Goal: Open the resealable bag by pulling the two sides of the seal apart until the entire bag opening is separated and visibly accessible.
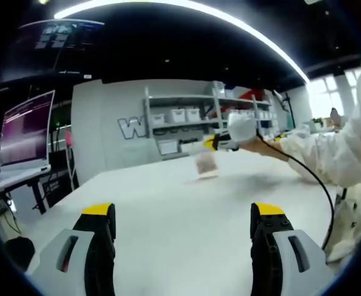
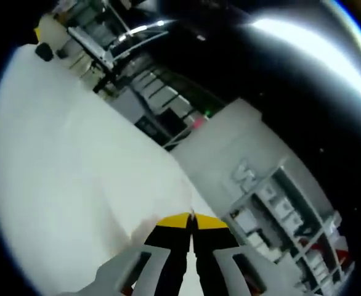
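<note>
A bare white table point(image 1: 168, 209) spreads under the left gripper point(image 1: 183, 216), whose jaws stand wide apart with nothing between them. Far across it, one small resealable bag point(image 1: 206, 165) hangs blurred, its long axis roughly upright, top edge pinched by the right gripper point(image 1: 212, 144) in a gloved hand point(image 1: 242, 129). In the right gripper view, the jaws sit pressed together on a thin sliver of bag edge point(image 2: 192, 215); shelves point(image 1: 186, 120) stand behind.

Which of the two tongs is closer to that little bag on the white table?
The right tongs. They are up against the top of the bag, jaws pressed together. The left tongs wait open, well back across the table from it.
</note>
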`<action>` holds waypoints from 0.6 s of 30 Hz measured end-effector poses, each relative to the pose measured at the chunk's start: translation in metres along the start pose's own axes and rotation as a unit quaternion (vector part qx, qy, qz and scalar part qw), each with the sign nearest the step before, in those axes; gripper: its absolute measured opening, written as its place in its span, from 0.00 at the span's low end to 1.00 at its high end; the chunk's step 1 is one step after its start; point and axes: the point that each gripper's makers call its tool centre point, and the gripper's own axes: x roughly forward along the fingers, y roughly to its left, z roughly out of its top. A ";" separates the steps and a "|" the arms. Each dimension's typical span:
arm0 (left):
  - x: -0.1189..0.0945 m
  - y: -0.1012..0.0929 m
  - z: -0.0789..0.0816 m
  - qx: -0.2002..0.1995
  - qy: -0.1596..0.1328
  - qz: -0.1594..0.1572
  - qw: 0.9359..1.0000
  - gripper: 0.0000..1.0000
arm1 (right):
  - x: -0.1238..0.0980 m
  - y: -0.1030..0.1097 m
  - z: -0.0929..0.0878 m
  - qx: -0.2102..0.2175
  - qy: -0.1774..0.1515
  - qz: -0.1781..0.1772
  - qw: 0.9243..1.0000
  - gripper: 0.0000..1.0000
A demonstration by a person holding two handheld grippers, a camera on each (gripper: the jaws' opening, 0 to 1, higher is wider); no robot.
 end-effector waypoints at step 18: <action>-0.004 -0.005 0.000 0.001 -0.001 -0.001 1.000 0.90 | -0.020 0.001 0.009 -0.015 -0.009 0.001 1.000 0.00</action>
